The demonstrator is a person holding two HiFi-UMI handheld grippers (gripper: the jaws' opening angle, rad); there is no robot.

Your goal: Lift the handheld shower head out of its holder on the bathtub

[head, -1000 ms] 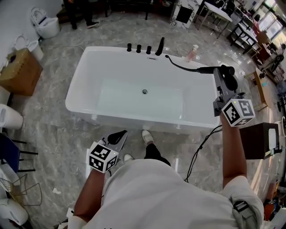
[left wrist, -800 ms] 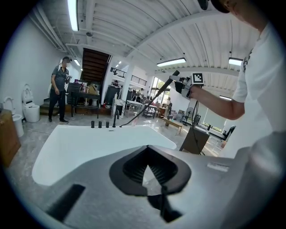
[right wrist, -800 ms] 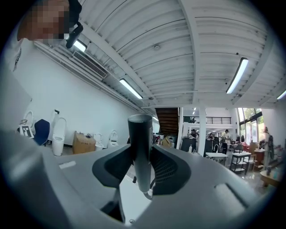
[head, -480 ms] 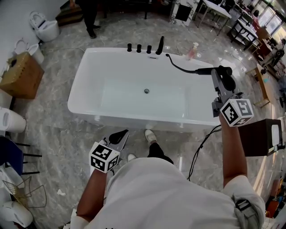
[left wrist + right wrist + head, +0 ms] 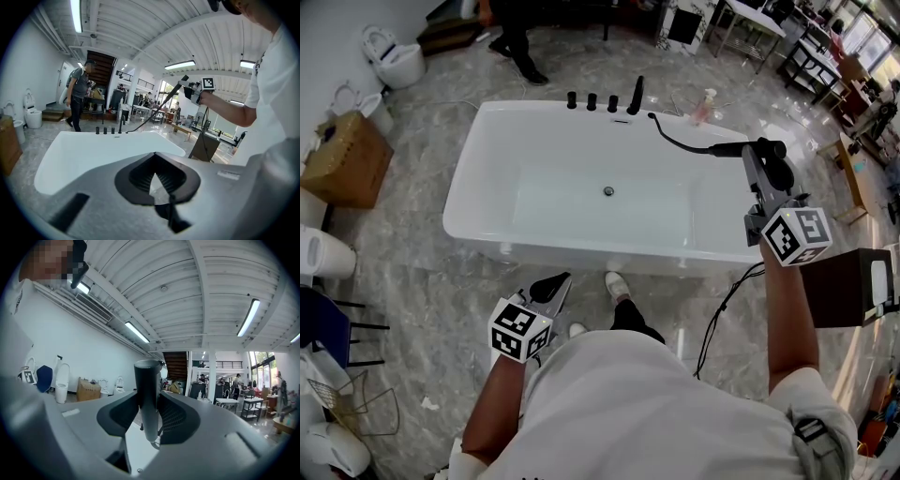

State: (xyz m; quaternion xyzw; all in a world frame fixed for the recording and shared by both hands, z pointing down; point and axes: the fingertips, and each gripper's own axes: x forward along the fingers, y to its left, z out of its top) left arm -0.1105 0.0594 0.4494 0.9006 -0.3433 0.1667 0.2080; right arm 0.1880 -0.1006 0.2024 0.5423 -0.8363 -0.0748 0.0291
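The black handheld shower head (image 5: 772, 150) is off the tub deck, held over the right end of the white bathtub (image 5: 485, 127). My right gripper (image 5: 764, 164) is shut on its handle (image 5: 147, 394), which stands upright between the pads (image 5: 172, 417). Its black hose (image 5: 680, 142) curves back to the deck by the black faucet (image 5: 635, 96) and knobs (image 5: 591, 100). My left gripper (image 5: 549, 286) hangs shut and empty near my body, in front of the tub; in the left gripper view (image 5: 157, 177) the raised shower head (image 5: 177, 88) shows beyond the tub (image 5: 84, 150).
A pink bottle (image 5: 705, 110) stands on the floor behind the tub. A brown cabinet (image 5: 853, 291) is at my right, with a black cable (image 5: 722, 309) on the floor. A cardboard box (image 5: 342, 155) and toilet (image 5: 394, 52) sit left. A person (image 5: 516, 37) walks behind.
The person at the back has walked to the right. Both grippers and the shower head have stayed where they were.
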